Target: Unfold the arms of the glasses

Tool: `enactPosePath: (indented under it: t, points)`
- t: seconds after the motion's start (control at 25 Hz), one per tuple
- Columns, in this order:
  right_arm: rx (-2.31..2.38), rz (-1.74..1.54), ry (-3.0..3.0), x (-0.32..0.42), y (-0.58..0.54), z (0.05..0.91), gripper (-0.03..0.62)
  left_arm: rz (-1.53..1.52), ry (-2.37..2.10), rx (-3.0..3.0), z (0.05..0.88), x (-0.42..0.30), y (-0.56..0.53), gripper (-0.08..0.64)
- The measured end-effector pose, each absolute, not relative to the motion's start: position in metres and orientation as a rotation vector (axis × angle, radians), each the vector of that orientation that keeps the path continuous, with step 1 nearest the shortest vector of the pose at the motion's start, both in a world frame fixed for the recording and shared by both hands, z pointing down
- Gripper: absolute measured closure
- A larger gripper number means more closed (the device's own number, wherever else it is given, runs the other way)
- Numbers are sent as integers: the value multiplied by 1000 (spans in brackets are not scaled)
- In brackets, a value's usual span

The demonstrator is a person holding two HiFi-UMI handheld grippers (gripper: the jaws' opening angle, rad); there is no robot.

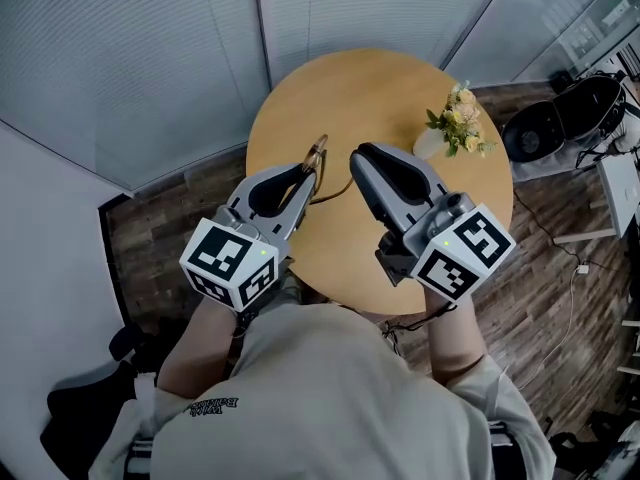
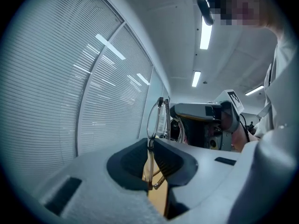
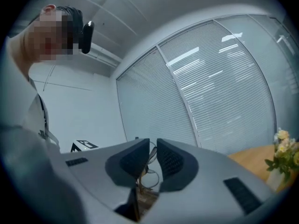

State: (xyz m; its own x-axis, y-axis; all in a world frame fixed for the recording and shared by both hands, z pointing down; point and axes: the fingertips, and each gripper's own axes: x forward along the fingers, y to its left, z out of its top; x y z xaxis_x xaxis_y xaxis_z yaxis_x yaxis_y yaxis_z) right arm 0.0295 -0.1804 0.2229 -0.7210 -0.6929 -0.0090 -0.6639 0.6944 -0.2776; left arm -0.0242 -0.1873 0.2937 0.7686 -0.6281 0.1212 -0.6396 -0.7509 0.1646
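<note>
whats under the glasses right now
Bare wood of the round table lies beneath the glasses, which the left gripper pinches upright. Its fingers cover the frame's lower part, so whether it touches the tabletop cannot be seen.

There is one pair of glasses (image 1: 318, 154) and one flower vase (image 1: 432, 144). One round tabletop (image 1: 380, 83) is in view. There are two tools: left tool (image 1: 311, 174), right tool (image 1: 356, 160).
</note>
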Motion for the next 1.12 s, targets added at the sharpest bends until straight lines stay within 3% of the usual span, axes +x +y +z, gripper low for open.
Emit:
enactPosePath:
  t: [1.12]
  points:
    - [-1122,-590,2877,35,-137,307,546,-73,-1132,2650,278,-78,-215,506]
